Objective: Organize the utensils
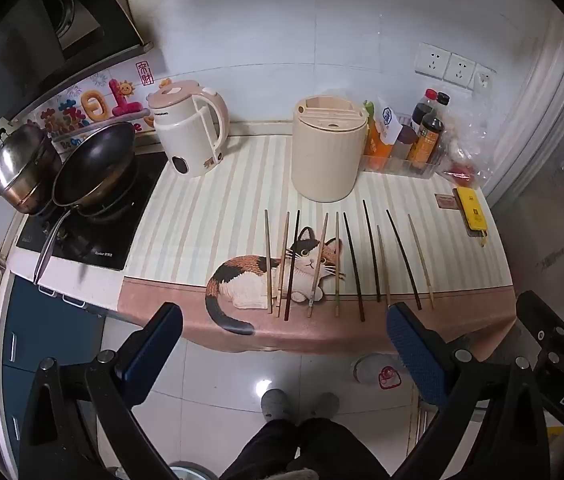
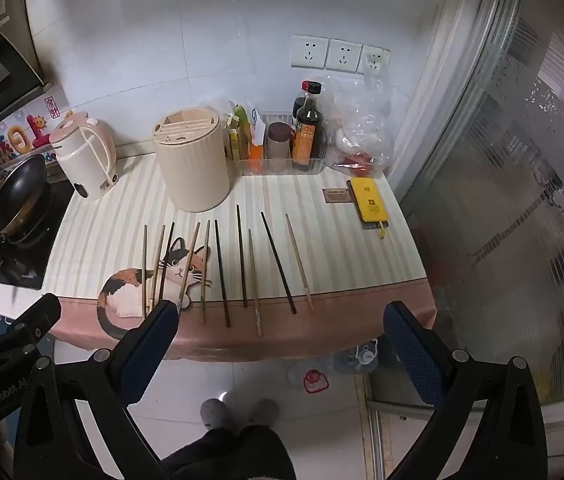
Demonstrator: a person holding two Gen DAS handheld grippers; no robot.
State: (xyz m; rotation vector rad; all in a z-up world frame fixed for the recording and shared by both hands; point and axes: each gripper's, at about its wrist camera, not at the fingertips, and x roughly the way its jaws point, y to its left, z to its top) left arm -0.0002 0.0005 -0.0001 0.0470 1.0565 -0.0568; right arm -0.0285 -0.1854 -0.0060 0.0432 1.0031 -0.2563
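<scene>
Chopsticks (image 1: pixel 314 264) laid side by side on cat-print mat (image 1: pixel 202 216), spread apart for single picking, before cream utensil holder (image 1: pixel 328 152). Left gripper (image 1: pixel 282 340) and right gripper (image 2: pixel 282 336) both spread wide, empty, held back off counter edge.

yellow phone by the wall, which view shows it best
The right wrist view: the yellow phone lies whole and fairly central there, its face and dangling cord plain, beside a small brown card. The left wrist view shows the phone too, but near the distorted right edge, narrower and less clear.
</scene>
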